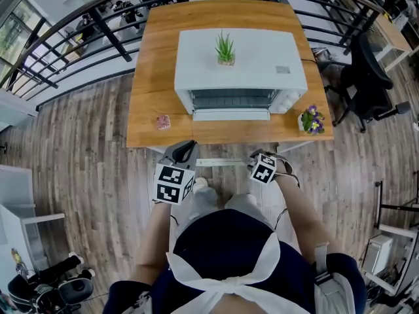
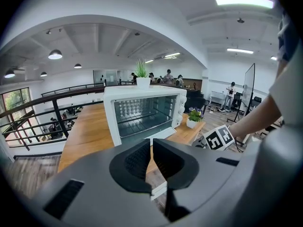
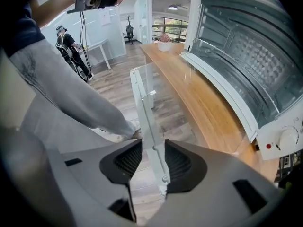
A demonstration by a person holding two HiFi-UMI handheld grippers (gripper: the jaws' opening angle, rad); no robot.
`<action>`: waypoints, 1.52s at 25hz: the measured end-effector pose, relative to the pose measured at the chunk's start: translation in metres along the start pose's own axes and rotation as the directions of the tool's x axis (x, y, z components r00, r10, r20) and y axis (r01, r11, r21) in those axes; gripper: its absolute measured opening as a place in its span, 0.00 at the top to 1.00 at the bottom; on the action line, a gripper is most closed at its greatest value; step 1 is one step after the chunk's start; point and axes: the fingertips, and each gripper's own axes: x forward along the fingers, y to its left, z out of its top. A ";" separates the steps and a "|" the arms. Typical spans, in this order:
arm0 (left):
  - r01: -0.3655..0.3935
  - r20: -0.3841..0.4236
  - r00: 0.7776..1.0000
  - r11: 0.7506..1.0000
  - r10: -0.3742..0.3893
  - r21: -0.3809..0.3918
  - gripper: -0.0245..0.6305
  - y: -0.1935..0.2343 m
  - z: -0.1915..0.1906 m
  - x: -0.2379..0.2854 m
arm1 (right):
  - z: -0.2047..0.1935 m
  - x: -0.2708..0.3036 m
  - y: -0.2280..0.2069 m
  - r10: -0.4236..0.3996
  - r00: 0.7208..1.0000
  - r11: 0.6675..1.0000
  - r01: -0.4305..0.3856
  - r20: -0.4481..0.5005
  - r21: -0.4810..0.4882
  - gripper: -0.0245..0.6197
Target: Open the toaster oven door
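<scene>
A white toaster oven (image 1: 239, 61) stands on the wooden table (image 1: 150, 77), its cavity showing. Its glass door hangs open and level toward me, ending in a white handle bar (image 1: 219, 163). My right gripper (image 1: 254, 165) points steeply down at the right end of that bar. In the right gripper view the handle (image 3: 146, 108) runs between the pads (image 3: 127, 161) with a slight gap, so the right gripper (image 3: 152, 162) is open around it. My left gripper (image 1: 186, 150) waits left of the handle, shut on nothing (image 2: 151, 148), facing the oven (image 2: 142, 110).
A small green plant (image 1: 225, 48) stands on the oven's top. A pot of purple flowers (image 1: 311, 120) sits at the table's right front corner, a small pink thing (image 1: 163, 121) at the left front. A black railing (image 1: 78, 41) and an office chair (image 1: 366, 84) flank the table.
</scene>
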 end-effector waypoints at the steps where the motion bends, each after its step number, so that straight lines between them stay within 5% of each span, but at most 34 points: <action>1: -0.002 -0.001 1.000 1.000 0.002 -0.001 0.91 0.000 0.000 0.000 | -0.001 0.001 0.000 -0.002 1.000 1.000 0.002 -0.002 0.002 0.72; 12: 0.012 -0.006 1.000 1.000 -0.012 0.001 0.91 -0.004 -0.002 0.003 | 0.021 -0.019 -0.003 -0.039 0.993 0.994 0.028 0.112 0.103 0.73; 23: 0.041 -0.005 0.999 0.999 -0.041 0.005 0.91 -0.009 0.000 0.008 | 0.054 -0.056 -0.006 -0.124 0.950 0.963 0.045 0.287 0.267 0.74; 30: 0.051 -0.001 0.999 0.999 -0.051 -0.013 0.91 -0.012 0.004 0.014 | 0.080 -0.096 -0.011 -0.227 0.884 0.927 0.068 0.408 0.368 0.74; 38: 0.089 0.041 0.995 0.996 -0.088 -0.025 0.91 -0.025 0.017 0.021 | 0.110 -0.145 -0.017 -0.333 0.762 0.871 0.022 0.555 0.491 0.76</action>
